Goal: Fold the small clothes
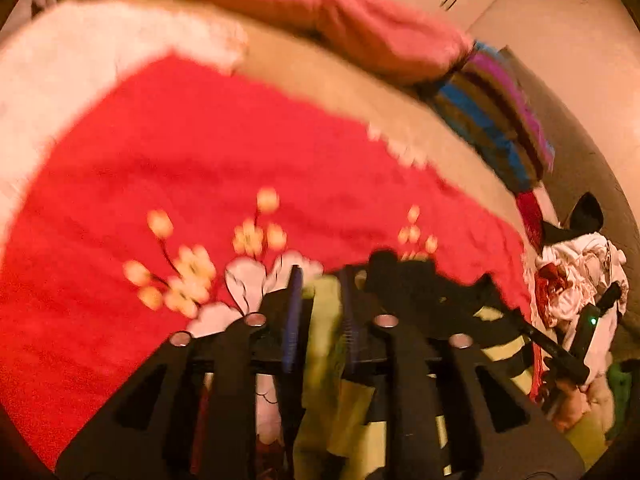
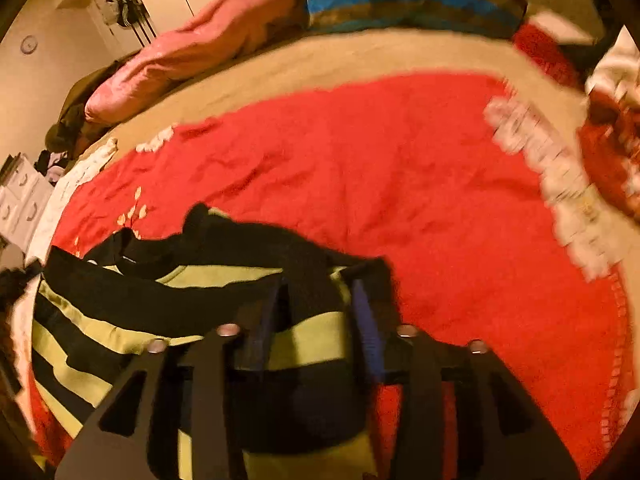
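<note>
A small garment with black and lime-green stripes [image 2: 120, 320] hangs stretched between both grippers above a red blanket with a flower print [image 2: 360, 168]. My left gripper [image 1: 320, 300] is shut on a lime-green fold of the garment [image 1: 404, 276], which runs between its blue pads [image 1: 292, 312]. My right gripper [image 2: 320, 308] is shut on a bunched black and green part. The garment's far edge droops onto the red blanket [image 1: 200, 152]. Both views are blurred by motion.
The blanket lies on a beige bed [image 1: 340, 80]. A pink pillow [image 2: 192, 52] and a multicolour striped cushion [image 2: 400, 0] lie at the bed's far side. A white and red clothes pile [image 1: 576, 276] sits to the right. White drawers [image 2: 20, 196] stand far left.
</note>
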Action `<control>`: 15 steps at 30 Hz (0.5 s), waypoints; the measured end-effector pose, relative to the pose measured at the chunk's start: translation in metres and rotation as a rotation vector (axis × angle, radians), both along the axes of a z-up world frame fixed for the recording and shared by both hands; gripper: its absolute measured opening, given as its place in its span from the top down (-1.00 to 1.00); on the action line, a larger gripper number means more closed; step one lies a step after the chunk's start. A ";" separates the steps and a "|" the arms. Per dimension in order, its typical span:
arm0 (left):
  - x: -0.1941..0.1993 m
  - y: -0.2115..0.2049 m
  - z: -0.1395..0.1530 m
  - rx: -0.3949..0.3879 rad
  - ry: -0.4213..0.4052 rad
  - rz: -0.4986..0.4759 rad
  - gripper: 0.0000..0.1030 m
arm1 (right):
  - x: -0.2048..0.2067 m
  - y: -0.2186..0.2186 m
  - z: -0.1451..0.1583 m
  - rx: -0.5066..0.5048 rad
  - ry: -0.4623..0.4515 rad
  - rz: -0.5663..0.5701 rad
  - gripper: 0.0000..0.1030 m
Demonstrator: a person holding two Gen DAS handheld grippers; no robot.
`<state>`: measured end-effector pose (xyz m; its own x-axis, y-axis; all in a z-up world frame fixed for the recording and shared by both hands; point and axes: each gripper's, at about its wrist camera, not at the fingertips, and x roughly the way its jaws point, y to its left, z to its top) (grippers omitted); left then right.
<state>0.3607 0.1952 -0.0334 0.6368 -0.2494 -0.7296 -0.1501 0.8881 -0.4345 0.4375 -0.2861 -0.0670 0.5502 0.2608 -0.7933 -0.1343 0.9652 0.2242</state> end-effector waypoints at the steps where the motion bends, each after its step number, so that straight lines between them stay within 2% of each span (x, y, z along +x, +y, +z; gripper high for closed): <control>1: -0.007 -0.003 0.013 0.054 -0.033 -0.004 0.58 | -0.006 -0.002 0.008 -0.004 -0.037 0.003 0.00; 3: -0.021 -0.018 0.035 0.152 -0.096 -0.040 0.56 | -0.022 -0.006 0.026 -0.020 -0.124 0.020 -0.10; 5: -0.033 -0.046 0.046 0.225 -0.131 -0.121 0.39 | -0.040 0.000 0.037 -0.050 -0.162 0.085 -0.11; 7: -0.040 -0.076 0.042 0.281 -0.124 -0.208 0.05 | -0.051 0.013 0.041 -0.066 -0.164 0.162 -0.14; 8: -0.042 -0.091 0.038 0.308 -0.117 -0.248 -0.05 | -0.058 0.024 0.040 -0.080 -0.151 0.216 -0.21; 10: -0.042 -0.118 0.022 0.378 -0.085 -0.306 -0.50 | -0.064 0.042 0.033 -0.124 -0.107 0.272 -0.25; 12: -0.036 -0.132 0.004 0.432 -0.035 -0.302 -0.66 | -0.062 0.053 0.023 -0.157 -0.061 0.281 -0.26; 15: -0.019 -0.123 -0.022 0.452 0.059 -0.237 -0.75 | -0.046 0.051 0.009 -0.140 0.001 0.239 -0.29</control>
